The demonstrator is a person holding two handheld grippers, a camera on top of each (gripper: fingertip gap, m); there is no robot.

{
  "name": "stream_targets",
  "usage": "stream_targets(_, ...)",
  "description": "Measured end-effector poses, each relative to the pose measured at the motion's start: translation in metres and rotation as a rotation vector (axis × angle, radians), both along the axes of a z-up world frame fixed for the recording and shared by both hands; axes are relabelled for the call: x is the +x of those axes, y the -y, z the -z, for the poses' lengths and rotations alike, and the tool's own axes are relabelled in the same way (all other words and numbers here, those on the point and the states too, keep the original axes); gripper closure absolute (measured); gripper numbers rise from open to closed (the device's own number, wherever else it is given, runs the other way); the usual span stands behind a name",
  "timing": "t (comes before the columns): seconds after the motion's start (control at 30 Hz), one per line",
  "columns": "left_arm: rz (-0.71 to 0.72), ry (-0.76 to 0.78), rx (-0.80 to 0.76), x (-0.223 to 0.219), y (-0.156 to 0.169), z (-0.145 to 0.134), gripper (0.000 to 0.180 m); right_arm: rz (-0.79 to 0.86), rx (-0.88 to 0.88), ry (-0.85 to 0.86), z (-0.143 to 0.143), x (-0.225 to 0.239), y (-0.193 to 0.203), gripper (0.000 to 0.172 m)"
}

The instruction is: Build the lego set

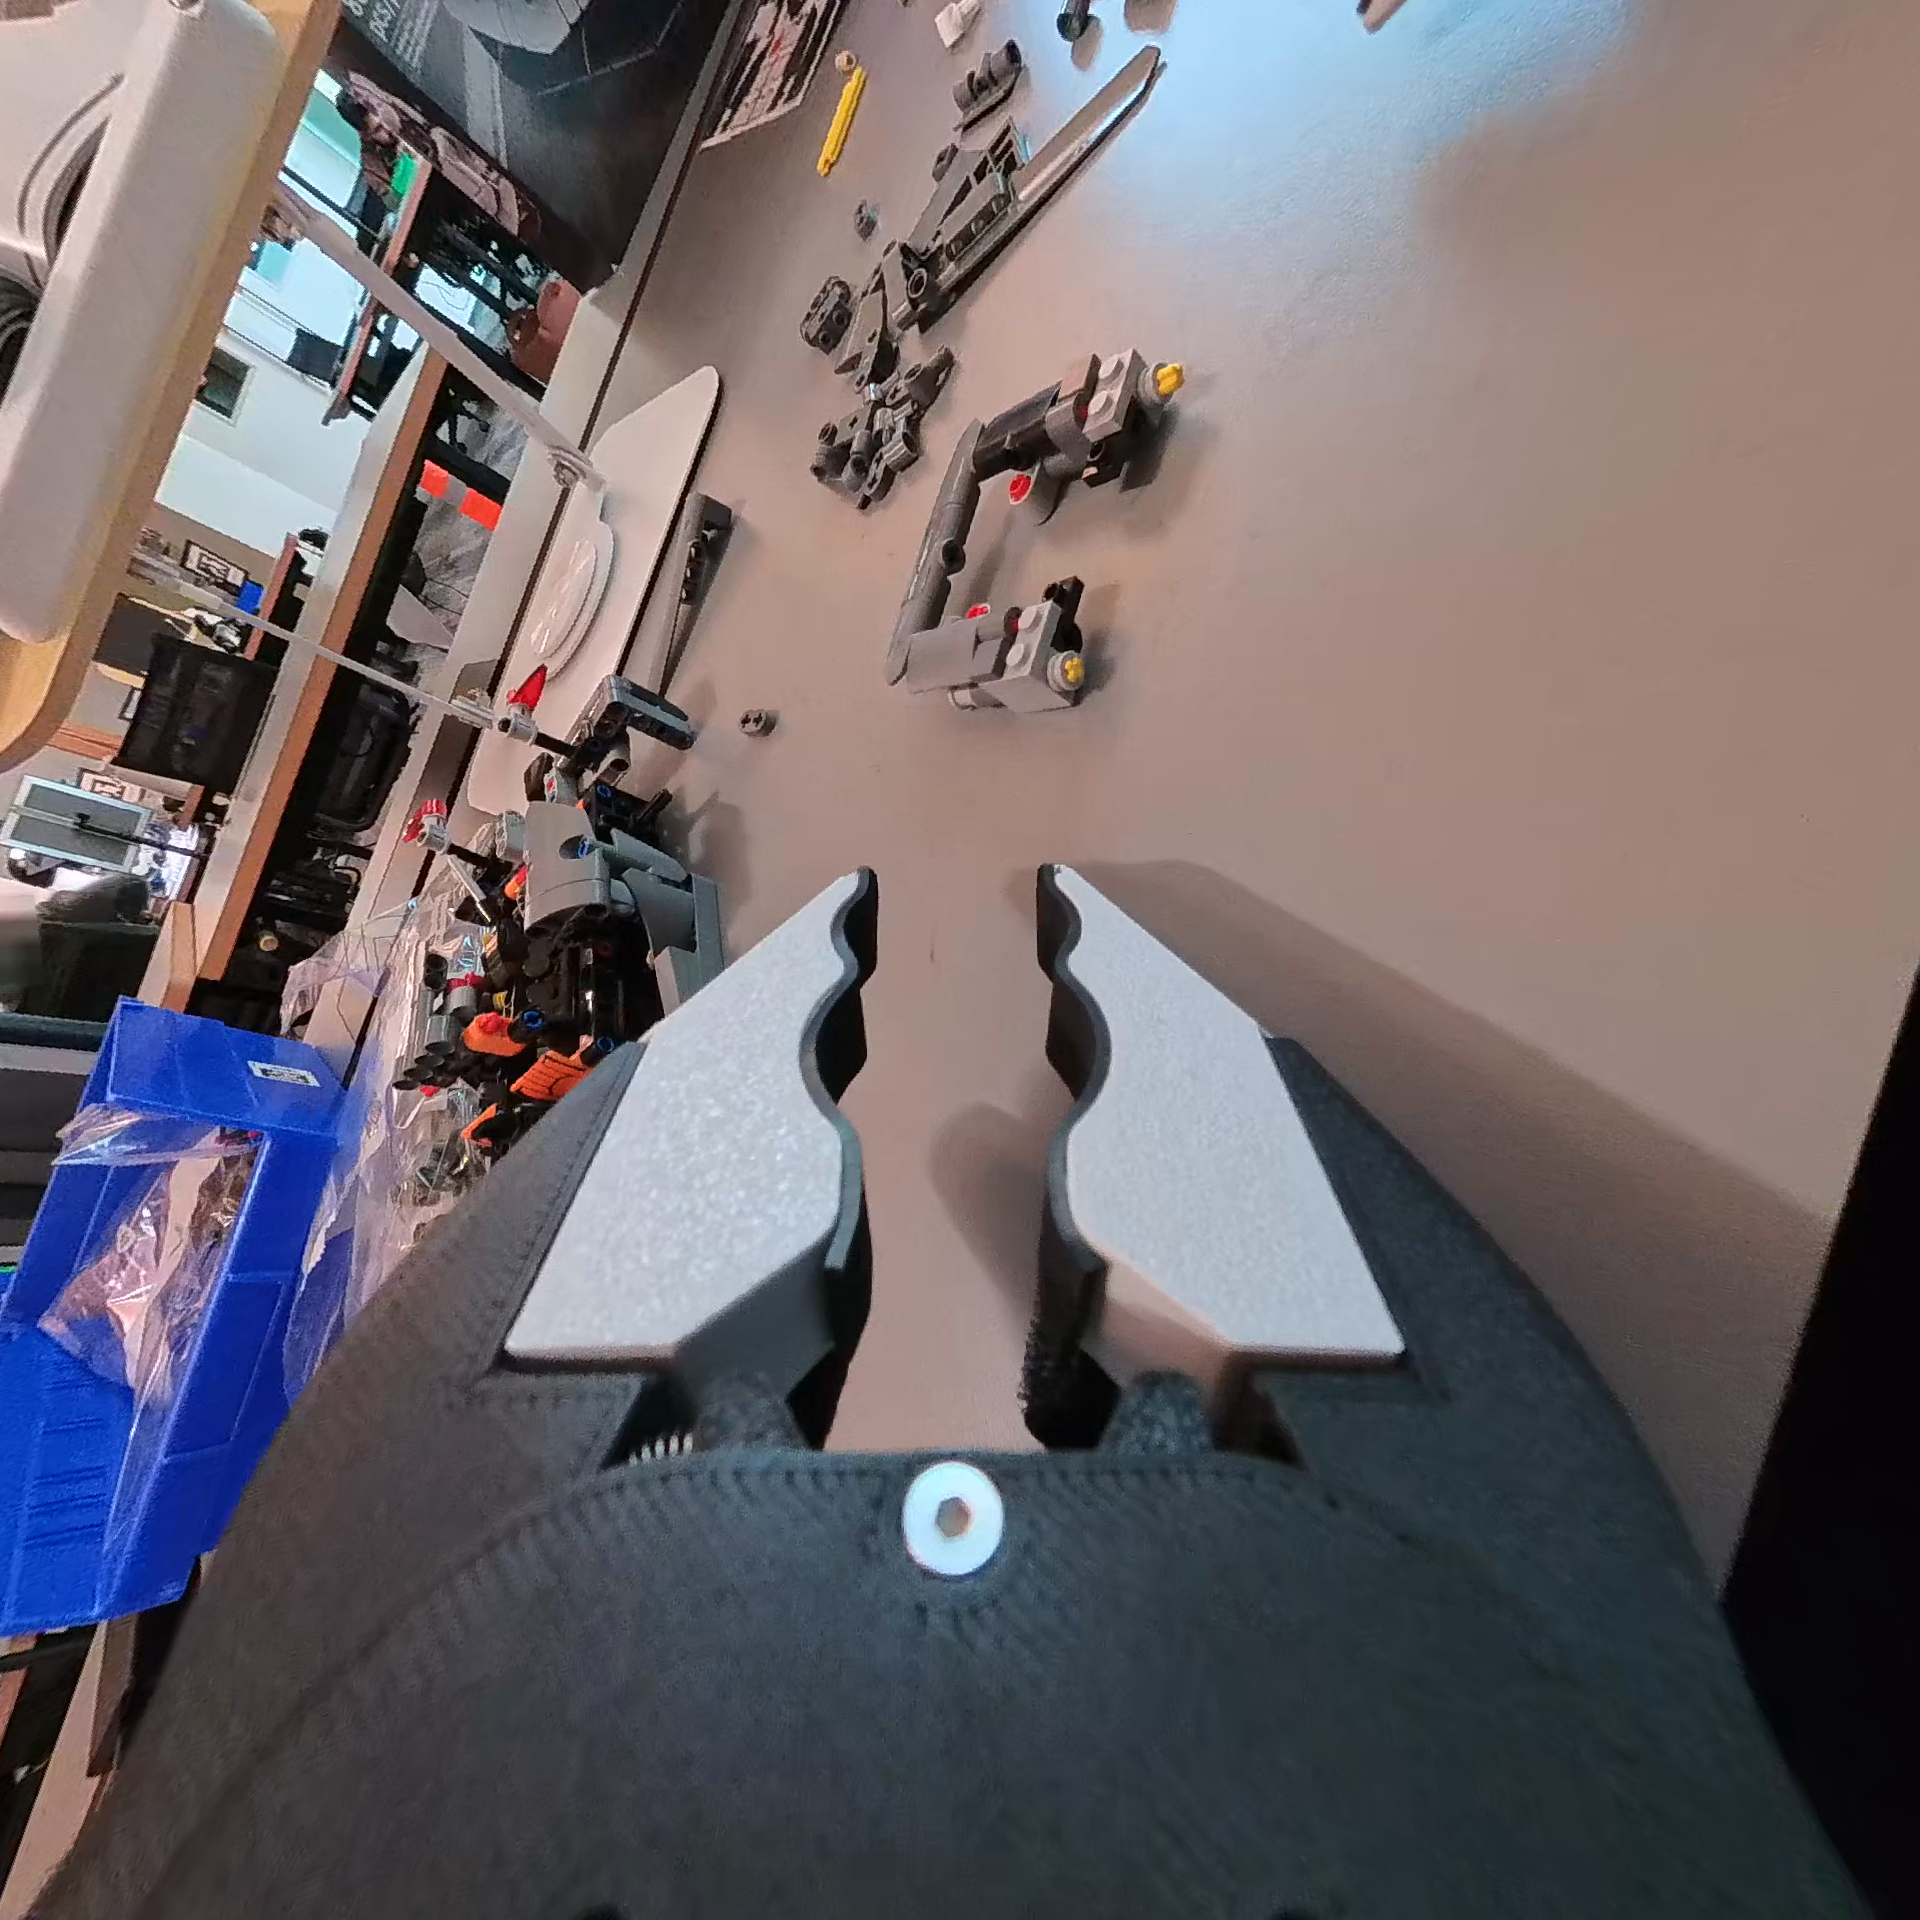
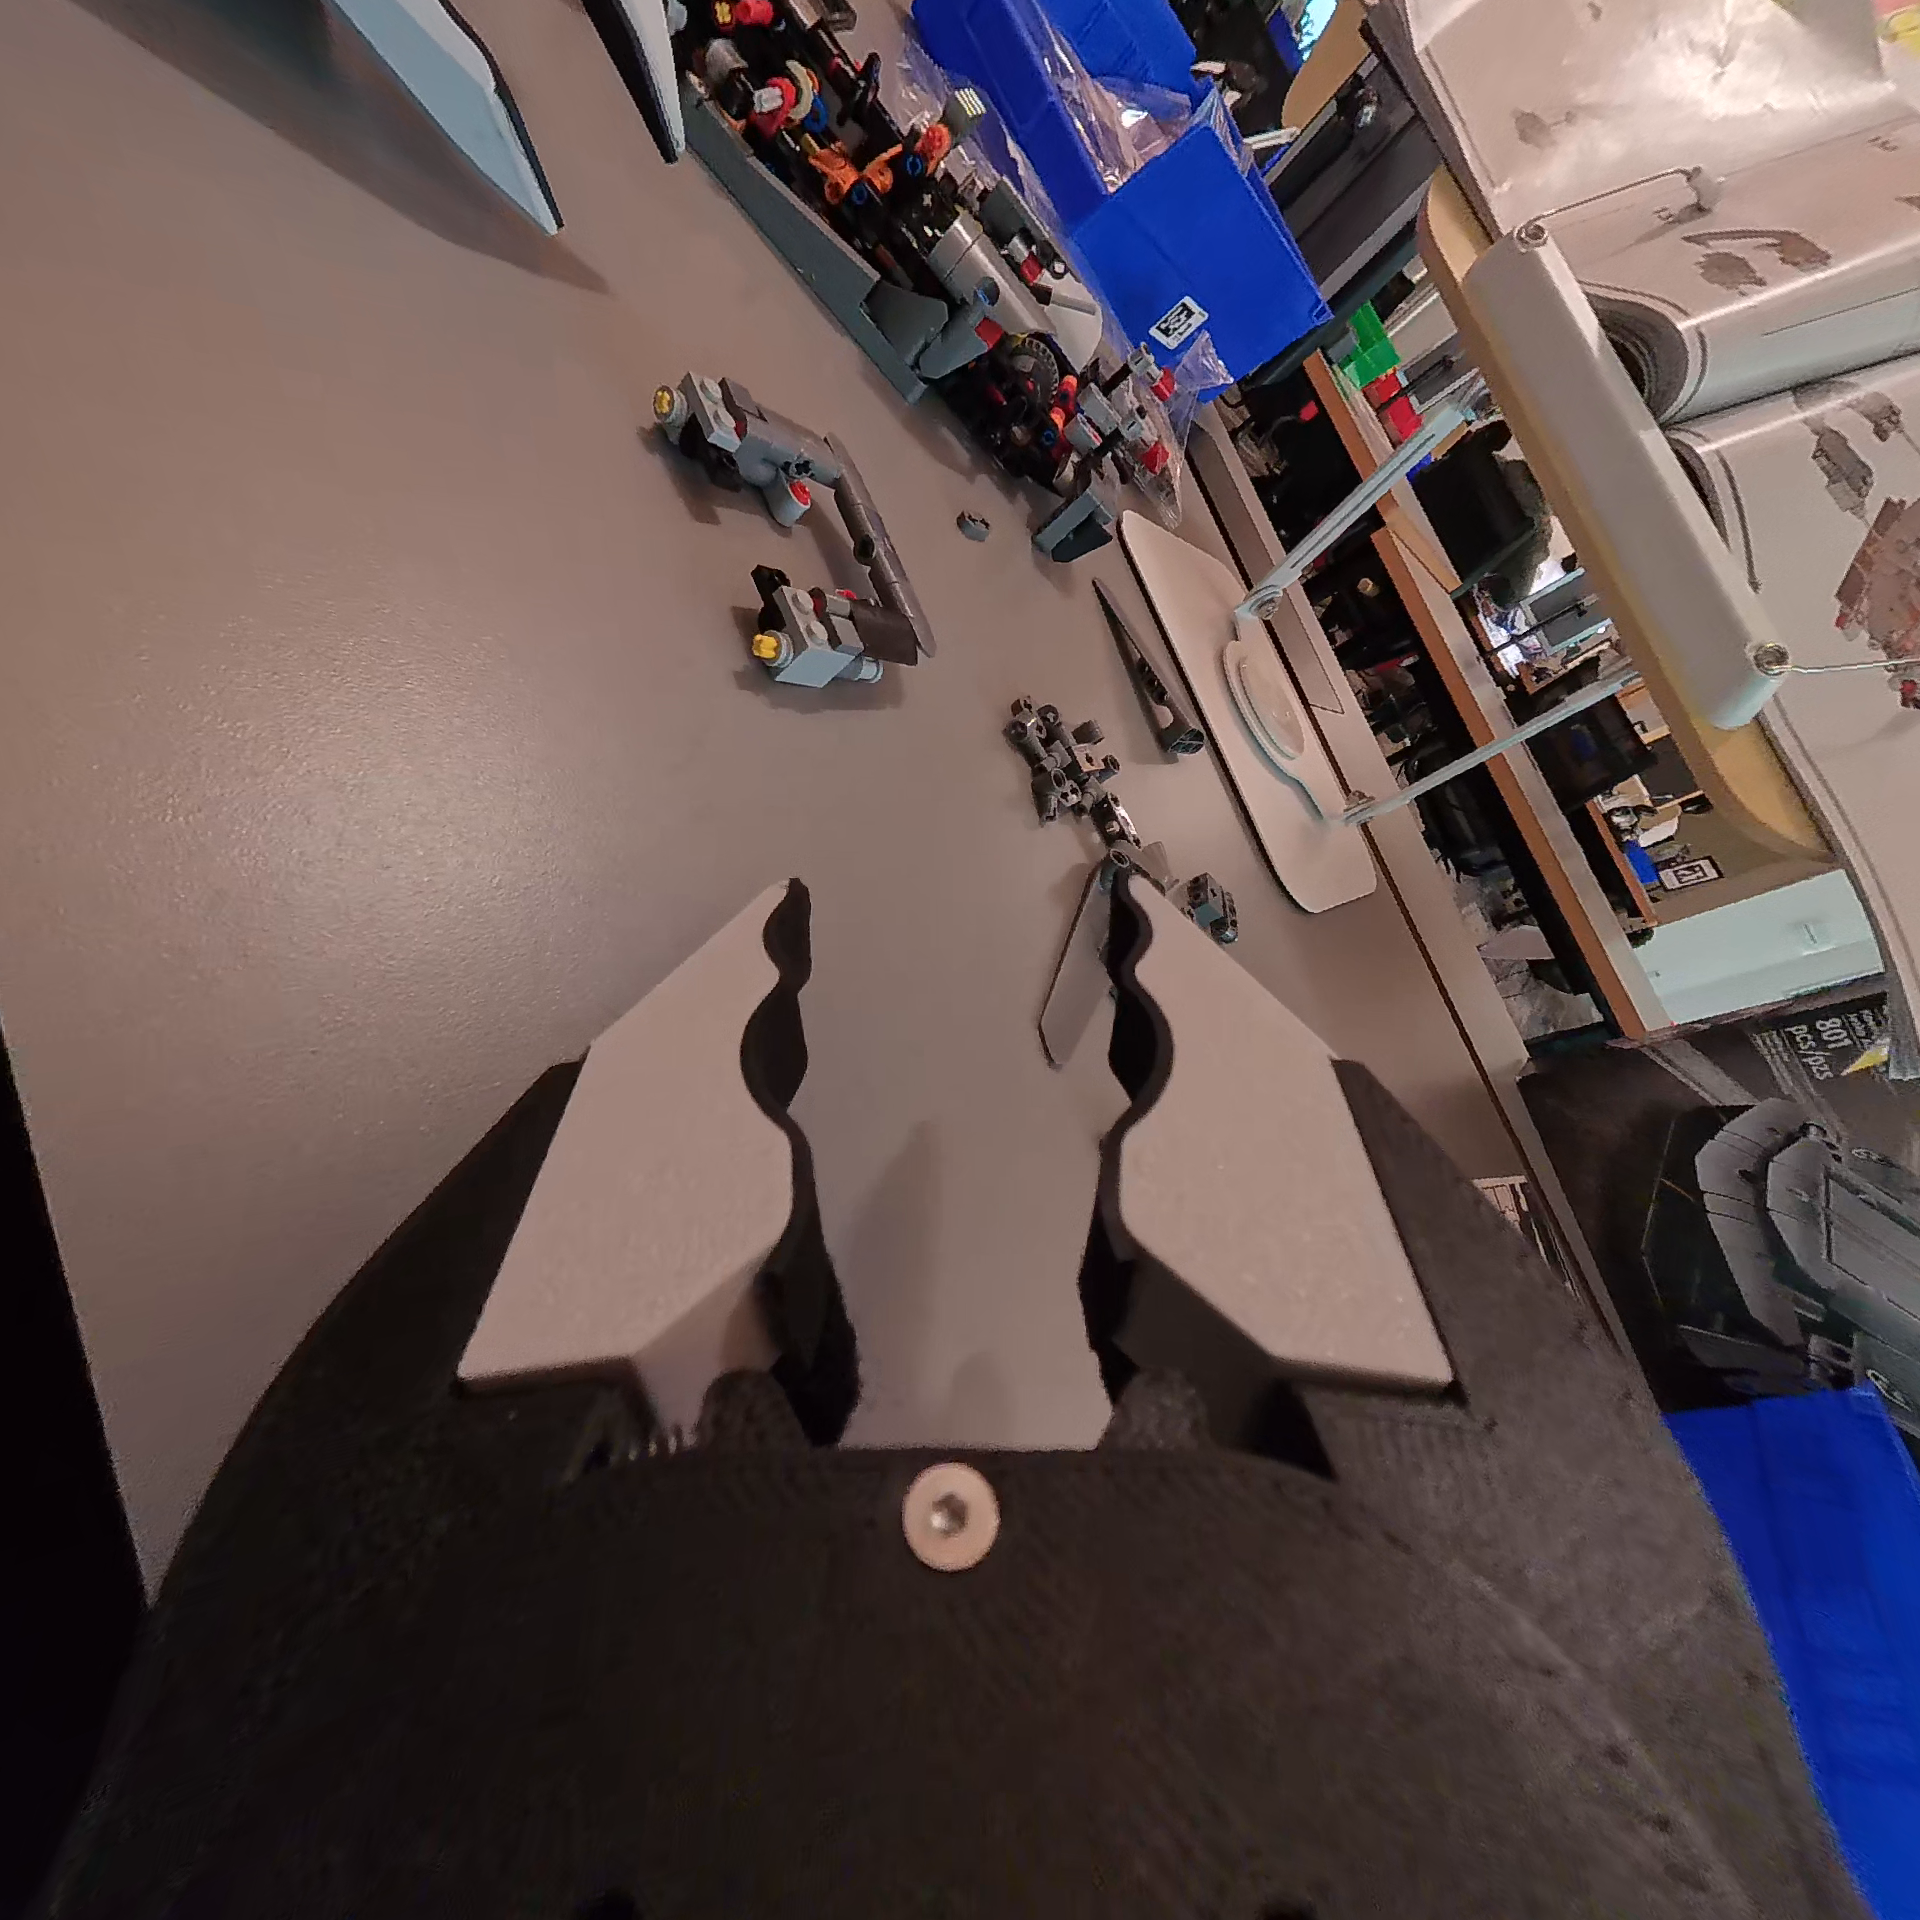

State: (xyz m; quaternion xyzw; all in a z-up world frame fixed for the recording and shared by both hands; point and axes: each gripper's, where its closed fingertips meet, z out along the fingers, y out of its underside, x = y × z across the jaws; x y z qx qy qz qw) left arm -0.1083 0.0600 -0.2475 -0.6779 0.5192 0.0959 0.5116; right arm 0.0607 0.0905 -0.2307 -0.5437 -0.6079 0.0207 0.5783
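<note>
Grey-brown tabletop (image 1: 1455,623) fills both wrist views, strewn with toy building-brick parts, with shelving and a cluttered workshop beyond its far edge. Left gripper (image 1: 956,883) hangs over bare table, its two fingers parted with nothing between them; only the surface shows in the gap. Ahead of it lies a C-shaped grey brick frame (image 1: 966,540) with yellow pegs at both ends, and farther off a cluster of small dark connectors (image 1: 878,426) and a long grey wing-shaped piece (image 1: 1070,135). To its left sit a half-built grey, black and orange model (image 1: 561,935), a small round stud (image 1: 758,720) and a blue bin (image 1: 177,1299) lined with clear plastic. Right gripper (image 2: 961,899) is spread wider, also holding nothing. A flat grey blade-shaped piece (image 2: 1075,977) lies on the table just inside its right-hand finger (image 2: 1226,1039); whether they touch cannot be told. The same frame (image 2: 831,561) and connector cluster (image 2: 1070,758) lie ahead, beside a flat white stand base (image 2: 1278,727).
</note>
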Motion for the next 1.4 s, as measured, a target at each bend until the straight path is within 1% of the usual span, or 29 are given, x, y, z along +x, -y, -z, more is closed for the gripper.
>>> stream_targets(0.6,-0.005,0.001,-0.034,-0.0004,-0.0012,0.0029,0.157,-0.017,0.018,0.017,0.002,-0.0011,0.003,0.119)
stream_targets(0.97,0.001,0.027,-0.097,0.0,-0.0009,0.0053,0.158,-0.013,0.022,0.019,0.0024,-0.0011,0.0024,0.12)
stream_targets(1.17,0.022,0.058,-0.153,0.0015,0.0013,0.0061,0.155,-0.008,0.026,0.022,0.0027,-0.001,0.0018,0.122)
stream_targets(1.4,0.028,0.064,-0.149,0.002,0.0018,0.0051,0.151,0.001,0.036,0.031,0.0037,-0.001,0.0006,0.125)
